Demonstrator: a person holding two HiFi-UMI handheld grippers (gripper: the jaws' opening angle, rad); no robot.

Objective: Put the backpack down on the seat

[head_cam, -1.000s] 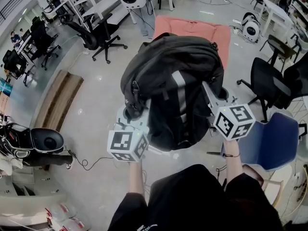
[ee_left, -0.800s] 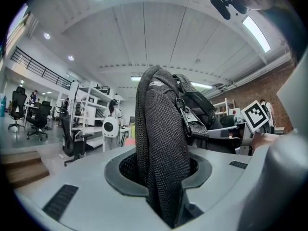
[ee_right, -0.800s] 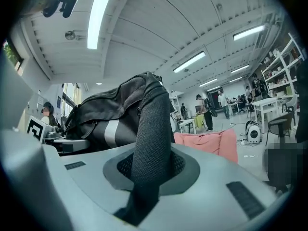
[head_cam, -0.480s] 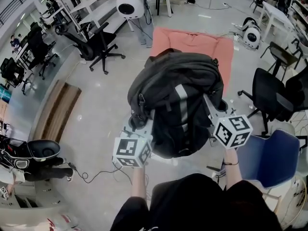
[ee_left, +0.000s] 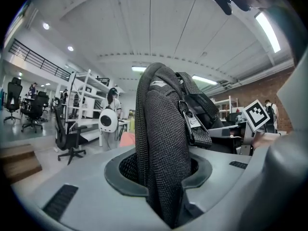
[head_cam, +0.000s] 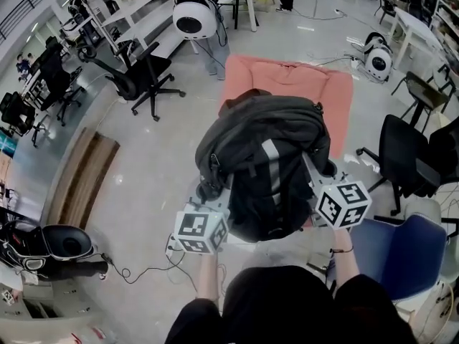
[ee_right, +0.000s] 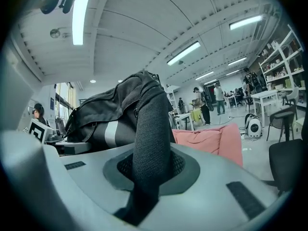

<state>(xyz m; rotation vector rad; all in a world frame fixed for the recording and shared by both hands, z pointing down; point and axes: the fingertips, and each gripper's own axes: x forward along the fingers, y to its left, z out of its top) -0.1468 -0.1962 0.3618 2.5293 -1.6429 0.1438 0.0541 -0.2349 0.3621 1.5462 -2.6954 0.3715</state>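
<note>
Backpack [head_cam: 265, 163]: dark grey soft fabric with a pale stripe down its middle. It is carried in the air between the two hand-held grippers and a little ahead of both. Nothing supports it from below; it is not yet on any seat.

Left hand-held gripper [ee_left: 163, 186]: jaws narrow and clamped on a mesh-padded shoulder strap [ee_left: 161, 129] that rises straight out of them. A buckle [ee_left: 190, 121] on webbing hangs just to the right of that strap.

Right hand-held gripper [ee_right: 144, 177]: also closed tight, on the second strap [ee_right: 151, 124]. The bag's body slumps away to this gripper's left.

Handling (judgement): the bag bulges and looks packed, so it probably has some weight. The shell is soft and will sag and fold where it lands rather than stand up by itself. The padded mesh squashes under the pads and gives good friction, so a slip seems unlikely. The hanging body is free to swing or roll. The present hold, one strap per gripper, looks sound for lowering it level.

Pink cushioned seat [head_cam: 287, 84]: lies beyond the backpack, ahead of both grippers and low to the floor [head_cam: 158, 170]. It is the likely target.

Blue chair [head_cam: 391, 246]: near the right gripper's outer side. Black office chair [head_cam: 140, 77]: well ahead and to the left of the left gripper.
</note>
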